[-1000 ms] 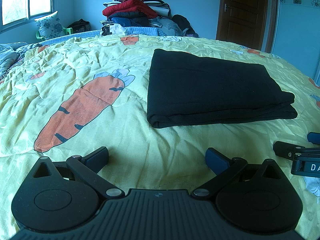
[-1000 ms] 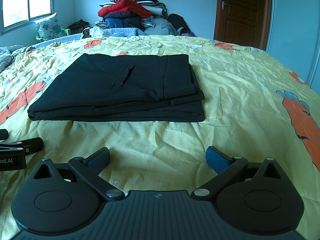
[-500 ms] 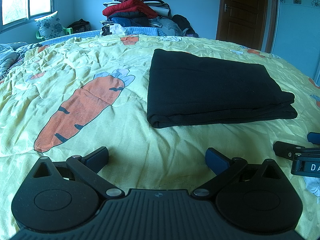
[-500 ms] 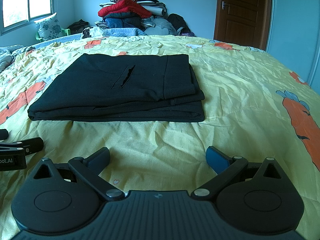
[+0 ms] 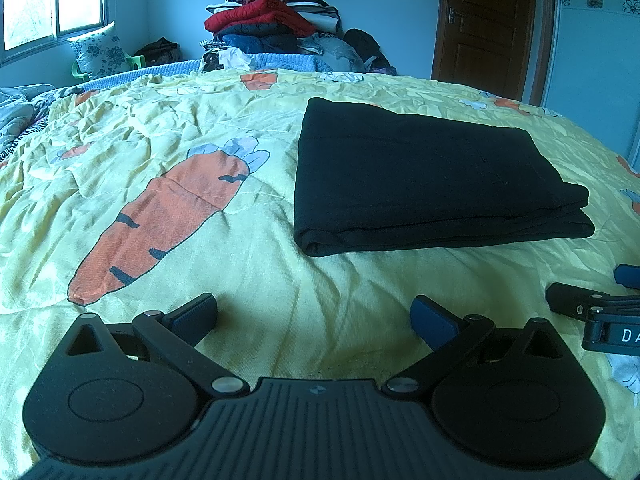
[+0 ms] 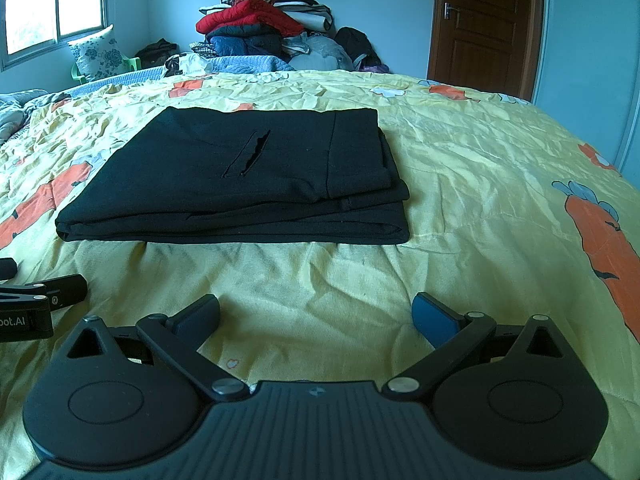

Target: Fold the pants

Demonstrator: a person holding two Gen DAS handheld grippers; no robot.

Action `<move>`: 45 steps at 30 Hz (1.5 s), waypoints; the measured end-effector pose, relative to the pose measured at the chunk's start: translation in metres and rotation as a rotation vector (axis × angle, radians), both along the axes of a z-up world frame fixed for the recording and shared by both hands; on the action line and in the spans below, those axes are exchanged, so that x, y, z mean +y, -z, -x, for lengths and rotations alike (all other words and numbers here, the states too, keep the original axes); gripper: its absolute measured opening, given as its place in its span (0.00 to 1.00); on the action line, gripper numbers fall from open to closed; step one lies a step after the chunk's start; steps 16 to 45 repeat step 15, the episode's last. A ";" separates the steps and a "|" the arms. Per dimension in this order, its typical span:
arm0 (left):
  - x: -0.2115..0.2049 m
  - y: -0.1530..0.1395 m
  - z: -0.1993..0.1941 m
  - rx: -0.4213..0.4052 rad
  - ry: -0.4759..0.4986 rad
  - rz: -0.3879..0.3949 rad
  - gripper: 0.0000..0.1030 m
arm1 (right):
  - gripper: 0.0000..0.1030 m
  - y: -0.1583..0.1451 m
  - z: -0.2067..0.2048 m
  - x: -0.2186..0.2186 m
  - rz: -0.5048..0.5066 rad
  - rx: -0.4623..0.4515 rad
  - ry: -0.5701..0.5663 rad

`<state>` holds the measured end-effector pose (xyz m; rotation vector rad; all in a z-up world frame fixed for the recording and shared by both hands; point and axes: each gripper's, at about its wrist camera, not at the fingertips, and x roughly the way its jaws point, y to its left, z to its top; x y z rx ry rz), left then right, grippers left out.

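Black pants (image 5: pixel 420 176) lie folded into a flat rectangle on the yellow carrot-print bedspread (image 5: pixel 160 140); in the right wrist view the pants (image 6: pixel 248 176) show a pocket slit on top. My left gripper (image 5: pixel 314 318) rests low on the bedspread, short of the pants' near edge, open and empty. My right gripper (image 6: pixel 316 318) sits likewise in front of the pants, open with nothing between its fingers. Each gripper shows at the other view's edge: the right gripper (image 5: pixel 600 312), the left gripper (image 6: pixel 36 300).
A heap of clothes and quilts (image 5: pixel 272 28) is stacked beyond the bed's far edge. A brown door (image 5: pixel 488 24) stands at the back right. A window (image 5: pixel 48 0) and a floral pillow (image 5: pixel 100 54) are at the back left.
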<state>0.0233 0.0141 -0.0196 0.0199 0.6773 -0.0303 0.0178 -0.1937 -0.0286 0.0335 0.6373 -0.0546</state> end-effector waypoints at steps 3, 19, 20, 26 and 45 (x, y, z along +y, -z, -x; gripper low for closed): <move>0.002 0.000 0.000 0.001 0.010 0.007 1.00 | 1.00 -0.001 0.003 0.002 -0.010 -0.003 -0.083; 0.044 -0.015 0.006 -0.023 -0.091 0.047 1.00 | 1.00 -0.015 0.006 0.051 0.033 0.018 -0.528; 0.044 -0.015 0.006 -0.023 -0.091 0.047 1.00 | 1.00 -0.015 0.006 0.051 0.033 0.018 -0.528; 0.044 -0.015 0.006 -0.023 -0.091 0.047 1.00 | 1.00 -0.015 0.006 0.051 0.033 0.018 -0.528; 0.044 -0.015 0.006 -0.023 -0.091 0.047 1.00 | 1.00 -0.015 0.006 0.051 0.033 0.018 -0.528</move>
